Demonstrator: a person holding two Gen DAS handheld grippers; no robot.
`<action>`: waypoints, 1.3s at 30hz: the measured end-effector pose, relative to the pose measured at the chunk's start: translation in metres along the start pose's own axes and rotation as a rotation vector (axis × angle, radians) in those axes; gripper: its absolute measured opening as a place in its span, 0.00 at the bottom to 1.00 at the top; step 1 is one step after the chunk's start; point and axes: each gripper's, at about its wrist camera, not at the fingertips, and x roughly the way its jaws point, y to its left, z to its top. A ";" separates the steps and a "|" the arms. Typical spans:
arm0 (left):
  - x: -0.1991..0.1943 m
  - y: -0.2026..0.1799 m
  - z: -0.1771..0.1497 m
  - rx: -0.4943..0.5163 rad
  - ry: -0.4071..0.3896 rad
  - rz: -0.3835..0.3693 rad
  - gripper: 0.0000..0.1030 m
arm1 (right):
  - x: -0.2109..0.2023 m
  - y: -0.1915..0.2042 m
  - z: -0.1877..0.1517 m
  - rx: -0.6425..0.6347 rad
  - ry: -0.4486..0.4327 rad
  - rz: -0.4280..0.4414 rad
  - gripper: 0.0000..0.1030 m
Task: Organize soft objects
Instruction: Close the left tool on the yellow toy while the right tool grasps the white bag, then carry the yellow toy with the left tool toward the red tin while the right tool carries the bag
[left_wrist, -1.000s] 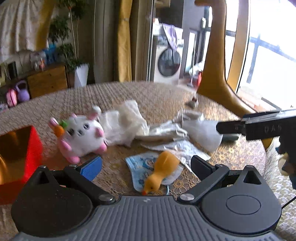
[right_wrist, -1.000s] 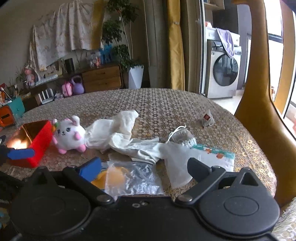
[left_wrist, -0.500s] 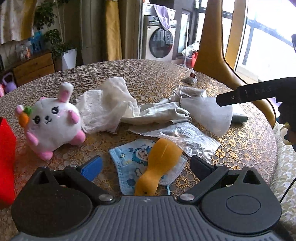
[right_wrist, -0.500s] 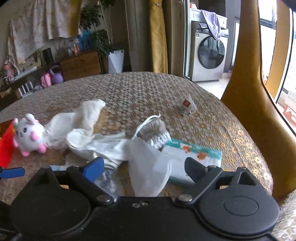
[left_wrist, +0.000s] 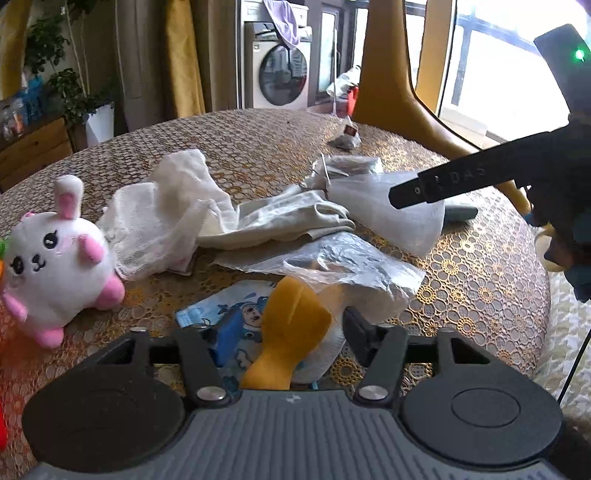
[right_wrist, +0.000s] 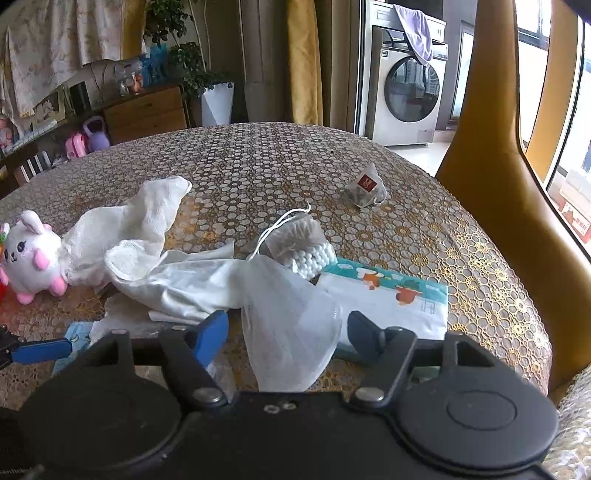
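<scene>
The left gripper (left_wrist: 286, 334) had just been closing, its jaws standing on either side of the yellow duck toy (left_wrist: 288, 328) with a gap showing at the black finger, so no clamp could be confirmed; the duck lay on a cartoon face mask (left_wrist: 236, 325). The right gripper (right_wrist: 286, 334) had also been closing around the white mesh bag (right_wrist: 291, 332), its fingers apart from the fabric on both sides. A small drawstring pouch (right_wrist: 306, 243) at twelve o'clock from that gripper held white beads. Only the left view showed the duck and a clear plastic bag (left_wrist: 343, 262); only the right view showed the tissue pack (right_wrist: 391, 299). The plush bunny (left_wrist: 55, 258) sat at ten o'clock.
</scene>
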 end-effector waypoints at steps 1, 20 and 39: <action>0.002 0.000 0.000 -0.002 0.006 -0.003 0.49 | 0.001 0.001 0.000 -0.004 0.001 -0.006 0.61; -0.019 0.006 0.001 -0.045 -0.004 0.029 0.23 | -0.023 0.004 -0.004 -0.002 -0.116 -0.011 0.04; -0.041 0.031 -0.026 -0.097 0.041 0.035 0.28 | -0.069 0.026 -0.019 0.042 -0.143 0.139 0.04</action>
